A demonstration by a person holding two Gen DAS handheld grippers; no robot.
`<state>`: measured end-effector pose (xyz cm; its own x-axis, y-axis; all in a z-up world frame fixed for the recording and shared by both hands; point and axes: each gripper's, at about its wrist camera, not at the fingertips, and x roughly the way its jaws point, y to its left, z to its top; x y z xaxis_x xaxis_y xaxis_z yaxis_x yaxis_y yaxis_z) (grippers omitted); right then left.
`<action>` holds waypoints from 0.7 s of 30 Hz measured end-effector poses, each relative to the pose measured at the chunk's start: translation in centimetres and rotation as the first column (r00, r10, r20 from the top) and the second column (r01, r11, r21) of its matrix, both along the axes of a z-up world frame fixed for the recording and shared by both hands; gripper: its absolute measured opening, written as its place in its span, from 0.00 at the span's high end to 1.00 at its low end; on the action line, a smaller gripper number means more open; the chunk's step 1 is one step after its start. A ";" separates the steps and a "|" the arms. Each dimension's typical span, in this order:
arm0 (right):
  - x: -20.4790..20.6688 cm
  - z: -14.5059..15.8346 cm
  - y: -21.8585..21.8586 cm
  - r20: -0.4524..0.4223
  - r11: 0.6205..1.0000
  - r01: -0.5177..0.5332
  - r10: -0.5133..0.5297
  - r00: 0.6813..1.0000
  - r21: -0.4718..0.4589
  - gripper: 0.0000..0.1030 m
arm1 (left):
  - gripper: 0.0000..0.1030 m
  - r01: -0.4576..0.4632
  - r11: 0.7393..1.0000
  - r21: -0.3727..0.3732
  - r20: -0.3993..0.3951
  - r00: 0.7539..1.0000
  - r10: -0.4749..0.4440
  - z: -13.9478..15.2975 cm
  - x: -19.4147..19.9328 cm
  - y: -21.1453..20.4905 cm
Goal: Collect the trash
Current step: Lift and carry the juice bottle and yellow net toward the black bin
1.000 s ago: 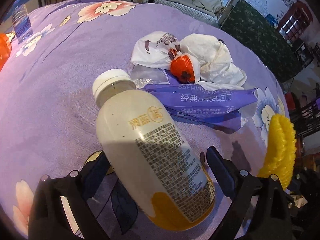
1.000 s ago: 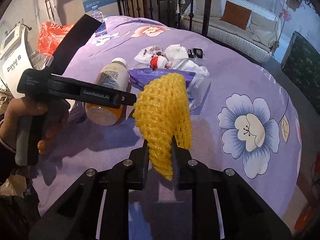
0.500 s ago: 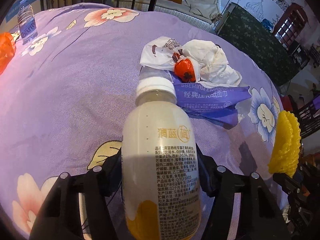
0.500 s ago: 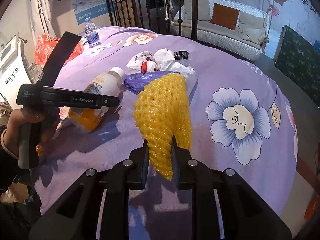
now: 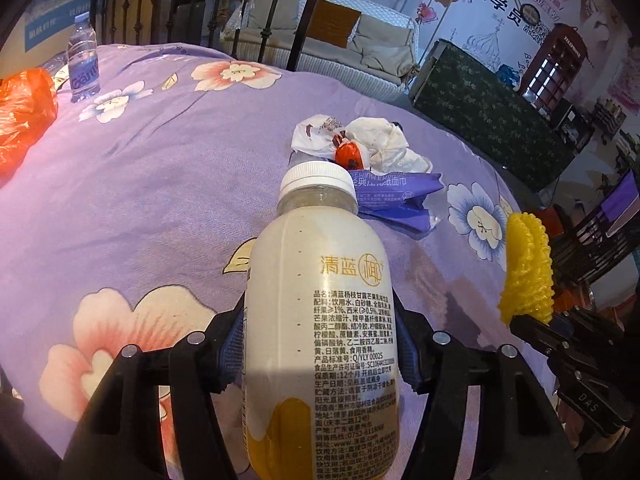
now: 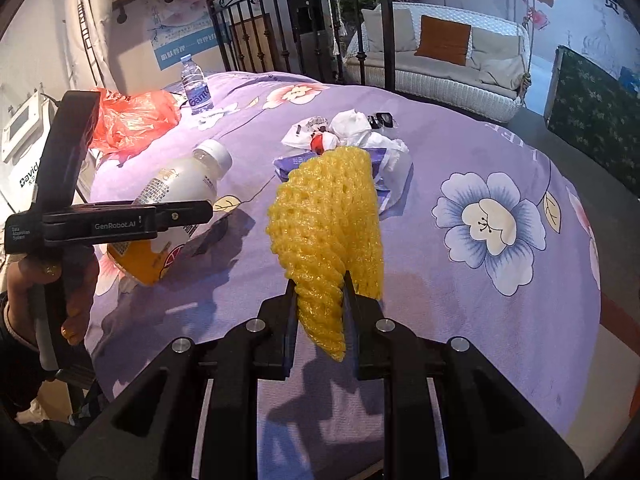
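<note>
My left gripper (image 5: 320, 344) is shut on a white drink bottle (image 5: 320, 320) with a white cap and an orange bottom, held off the purple flowered cloth (image 5: 140, 200). In the right wrist view the same bottle (image 6: 176, 196) hangs tilted in the left gripper (image 6: 188, 216) at the left. My right gripper (image 6: 320, 300) is shut on a yellow foam fruit net (image 6: 328, 220), which stands up between the fingers. That net (image 5: 526, 268) also shows at the right edge of the left wrist view. A heap of crumpled white wrappers (image 5: 380, 146) and a purple tissue pack (image 5: 400, 196) lie further back on the cloth.
A clear water bottle (image 6: 195, 90) stands at the far left of the table beside an orange plastic bag (image 6: 132, 118). A small black item (image 6: 380, 120) lies behind the wrappers. A black iron railing (image 6: 280, 40) and a white sofa (image 6: 440, 56) are beyond. The table edge drops off at the right.
The left gripper closed on the bottle, turned it cap-forward and lifted it off the cloth. The right gripper drew back slightly with the yellow net still in it.
</note>
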<state>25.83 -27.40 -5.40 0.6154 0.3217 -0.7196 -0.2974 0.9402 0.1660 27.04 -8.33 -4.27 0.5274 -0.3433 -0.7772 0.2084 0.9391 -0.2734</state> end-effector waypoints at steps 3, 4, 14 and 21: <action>-1.0 0.5 0.9 0.014 1.000 -0.008 0.007 1.000 0.023 0.80 | 0.42 -0.012 1.000 -0.015 0.026 1.000 0.013 1.0 -1.3 1.2; -1.3 0.7 1.2 0.019 1.000 -0.011 0.010 1.000 0.029 0.80 | 0.42 -0.018 1.000 -0.021 0.034 0.999 0.019 1.3 -1.7 1.6; -5.8 1.9 6.1 0.075 0.993 -0.046 0.038 0.996 0.109 0.80 | 0.42 -0.103 0.994 -0.033 0.097 0.990 0.106 2.8 -6.9 6.6; -7.9 1.7 11.4 0.089 0.969 -0.142 0.126 0.988 0.204 0.80 | 0.42 -0.197 0.980 -0.028 0.126 0.972 0.199 3.3 -9.7 10.6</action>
